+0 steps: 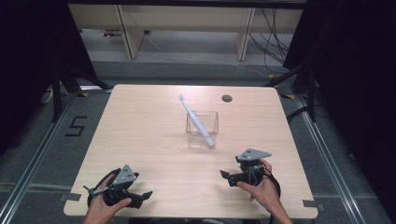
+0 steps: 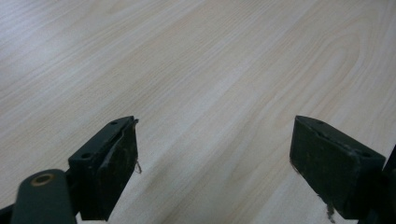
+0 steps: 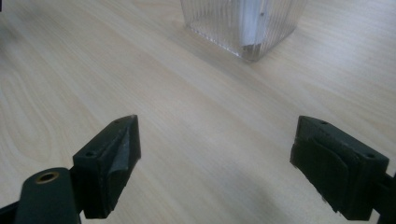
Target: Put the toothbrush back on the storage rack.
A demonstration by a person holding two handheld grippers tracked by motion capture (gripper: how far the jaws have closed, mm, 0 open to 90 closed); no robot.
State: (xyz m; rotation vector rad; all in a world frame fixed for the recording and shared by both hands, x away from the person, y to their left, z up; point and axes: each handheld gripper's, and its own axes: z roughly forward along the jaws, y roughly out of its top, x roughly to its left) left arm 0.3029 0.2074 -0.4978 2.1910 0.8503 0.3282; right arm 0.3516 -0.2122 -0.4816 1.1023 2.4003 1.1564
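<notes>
A clear ribbed square holder (image 1: 202,129) stands near the middle of the wooden table (image 1: 140,135). A white toothbrush (image 1: 195,119) leans in it, head up toward the far left. In the right gripper view the holder's base (image 3: 243,25) is ahead of the jaws, which stand wide apart with nothing between them. My right gripper (image 1: 225,176) rests near the front right of the table, held by a hand. My left gripper (image 1: 145,196) sits at the front left, open over bare wood (image 2: 210,93).
A small round grommet hole (image 1: 227,98) lies at the table's far side. Beyond the table are wooden furniture legs (image 1: 130,37), cables on the floor (image 1: 275,42) and dark stands at both sides. A floor mark reads 5 (image 1: 76,126).
</notes>
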